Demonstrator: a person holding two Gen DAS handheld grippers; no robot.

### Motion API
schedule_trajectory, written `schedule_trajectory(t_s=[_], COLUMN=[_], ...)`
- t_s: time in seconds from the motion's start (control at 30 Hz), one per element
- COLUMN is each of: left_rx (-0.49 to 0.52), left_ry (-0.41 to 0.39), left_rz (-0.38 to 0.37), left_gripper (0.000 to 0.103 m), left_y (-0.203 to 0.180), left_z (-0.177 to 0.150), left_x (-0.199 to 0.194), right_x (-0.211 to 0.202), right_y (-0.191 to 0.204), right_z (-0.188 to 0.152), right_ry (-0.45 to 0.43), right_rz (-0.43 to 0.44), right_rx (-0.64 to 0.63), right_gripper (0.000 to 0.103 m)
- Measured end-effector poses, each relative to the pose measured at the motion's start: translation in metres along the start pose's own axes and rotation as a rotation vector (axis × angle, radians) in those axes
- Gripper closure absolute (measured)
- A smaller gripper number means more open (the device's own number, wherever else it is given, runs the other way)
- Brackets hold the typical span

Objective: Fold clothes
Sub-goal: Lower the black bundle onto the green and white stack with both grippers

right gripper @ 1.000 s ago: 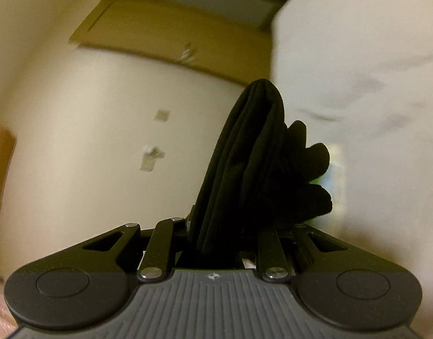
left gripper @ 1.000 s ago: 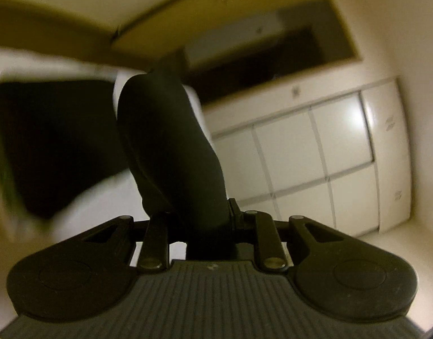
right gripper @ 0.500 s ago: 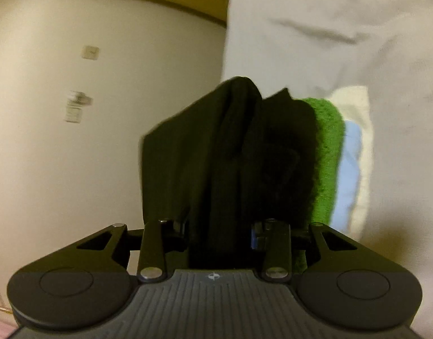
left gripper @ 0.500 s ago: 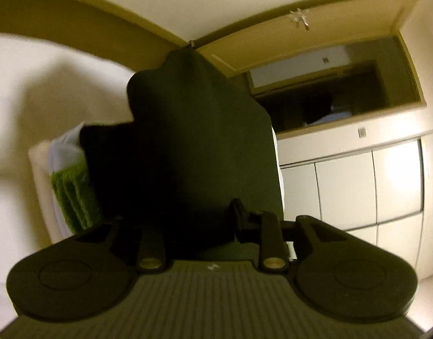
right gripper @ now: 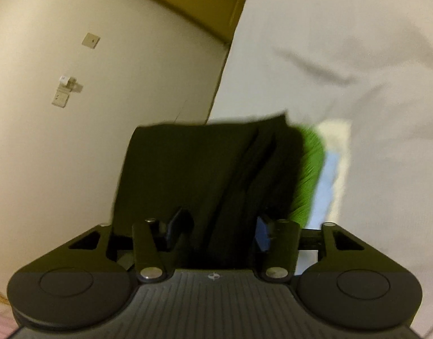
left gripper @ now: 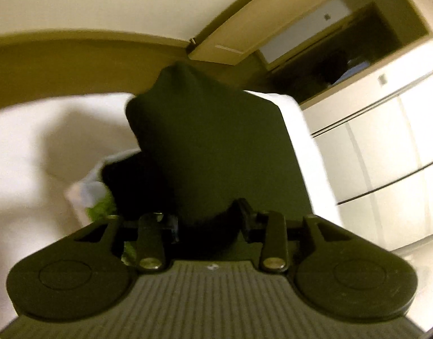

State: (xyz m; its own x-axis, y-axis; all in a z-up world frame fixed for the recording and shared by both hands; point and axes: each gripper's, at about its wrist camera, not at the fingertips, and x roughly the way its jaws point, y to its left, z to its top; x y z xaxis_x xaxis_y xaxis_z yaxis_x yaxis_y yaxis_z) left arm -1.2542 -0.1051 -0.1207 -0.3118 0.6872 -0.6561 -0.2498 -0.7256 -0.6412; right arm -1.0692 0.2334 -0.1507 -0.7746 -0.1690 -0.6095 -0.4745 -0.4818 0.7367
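A folded dark garment [left gripper: 210, 141] lies between the fingers of my left gripper [left gripper: 209, 223], whose jaws are opening; the cloth still fills the gap. In the right wrist view the same dark garment [right gripper: 188, 169] sits between the widening fingers of my right gripper [right gripper: 219, 228], and the pads stand off from its folded edge. The garment rests against a stack of folded items: a green towel [right gripper: 307, 175], a light blue piece [right gripper: 326, 180] and a white one under it. The stack's green edge [left gripper: 100, 209] shows left of the garment.
White bed sheet [left gripper: 32, 155] spreads around the stack and fills the right side [right gripper: 357, 56]. A brown headboard [left gripper: 61, 65] runs behind. White cabinet doors [left gripper: 386, 155] stand to the right, and a cream wall [right gripper: 75, 141] stands left of the bed.
Both grippers have come down with the dark garment onto the folded stack on the bed. Both pairs of jaws have spread wider, the right more than the left.
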Motion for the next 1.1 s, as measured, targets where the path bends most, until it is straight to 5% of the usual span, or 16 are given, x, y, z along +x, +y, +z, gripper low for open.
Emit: schedule_trajectory(t_s=[0.13,0.23,0.3,0.47,0.63,0.7,0.83,0.97,1.1], left_rx=[0.048,0.032,0.002,0.038,0.102,0.157,0.259,0.327,0.381], left_ry=[-0.010,0.008,0.019,0.001,0.007,-0.011,-0.054,-0.091,-0.042], left_rz=[0.035,0.028,0.013,0.039,0.069,0.093,0.136,0.098,0.106], left_gripper=[0.064,0.061,0.066,0.070,0.068,0.068,0.070,0.070,0.070], left_y=[-0.011,-0.011,-0.005,-0.002,-0.012,-0.021,-0.037,-0.055,-0.063], left_z=[-0.010,0.003,0.008,0.002,0.000,0.002,0.008,0.015,0.013], left_x=[-0.025,-0.007,0.002,0.020,0.018,0.007,-0.019,-0.040,-0.016], right_x=[-0.025,-0.009,0.002,0.005,0.018,0.011,-0.014,-0.041,-0.035], right_y=[0.008,0.015,0.021,0.053,0.034,0.026,0.028,0.034,0.069], right_z=[0.000,0.009,0.012,0.004,-0.003,-0.003,-0.004,-0.013,-0.032], right_ry=[-0.106,-0.079,-0.064,-0.144,-0.092,-0.109,-0.136,-0.193,-0.232], right_rz=[-0.069,-0.097,-0.105,-0.104,-0.234,-0.248,-0.262,-0.245,-0.252], right_rx=[-0.079,-0.106,-0.157,-0.378,-0.343,-0.276,-0.245,-0.229,-0.479], right_gripper=[0.044,0.045,0.069,0.085,0.078,0.048,0.048,0.048,0.063])
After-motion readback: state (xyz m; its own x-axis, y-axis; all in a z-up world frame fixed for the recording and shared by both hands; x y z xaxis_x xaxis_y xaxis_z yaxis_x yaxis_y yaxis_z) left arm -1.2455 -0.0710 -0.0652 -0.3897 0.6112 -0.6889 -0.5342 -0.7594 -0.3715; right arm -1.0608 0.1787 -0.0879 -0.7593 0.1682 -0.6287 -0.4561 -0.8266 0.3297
